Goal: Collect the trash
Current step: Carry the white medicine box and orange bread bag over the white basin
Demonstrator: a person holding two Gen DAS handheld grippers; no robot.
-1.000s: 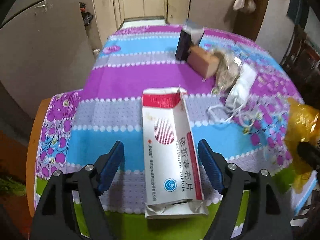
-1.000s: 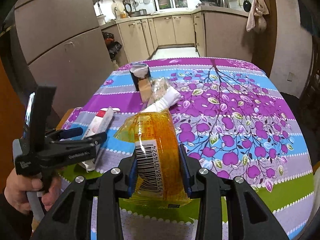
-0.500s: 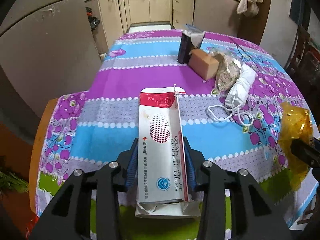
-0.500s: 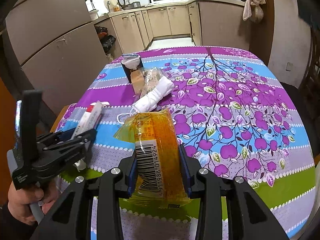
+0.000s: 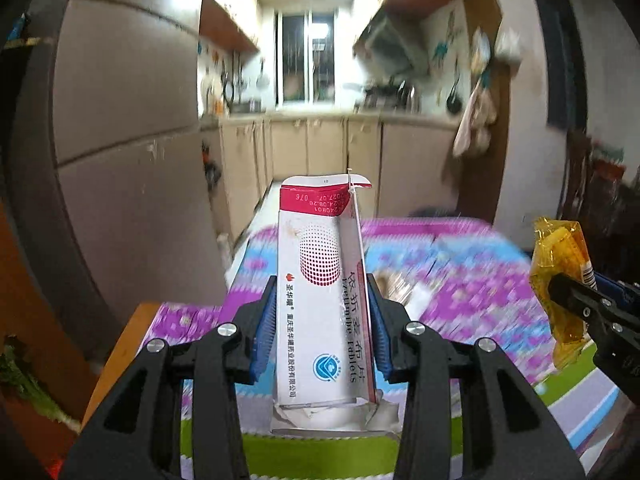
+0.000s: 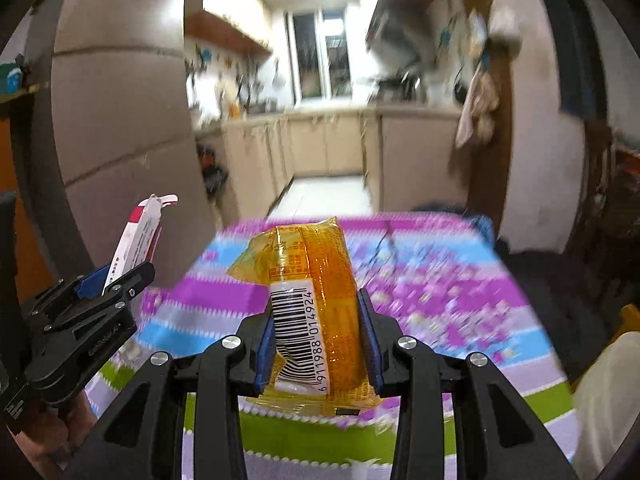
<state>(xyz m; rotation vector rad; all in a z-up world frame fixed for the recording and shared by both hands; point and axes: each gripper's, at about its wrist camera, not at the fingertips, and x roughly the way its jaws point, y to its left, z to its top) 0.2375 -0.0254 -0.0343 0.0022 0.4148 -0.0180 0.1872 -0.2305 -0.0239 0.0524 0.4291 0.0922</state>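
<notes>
White tablet box (image 5: 324,304) reads "Tablets", possibly dated 2024.08.26.

The medicine box (image 5: 324,308) is thin white-and-red cardboard with a smooth, faintly satin print, its lower end torn and ragged. The snack wrapper (image 6: 316,312) is glossy, translucent orange-yellow plastic film, crinkled, with a white printed barcode panel. Both the left tongs (image 5: 322,320) and the right tongs (image 6: 318,344) are matt black plastic with shiny metal screw heads and ribbed blue pads (image 5: 264,332). The desk (image 6: 460,320) wears a printed floral cloth in purple, blue and green; a bare wooden edge (image 5: 120,344) shows at its corner.
</notes>
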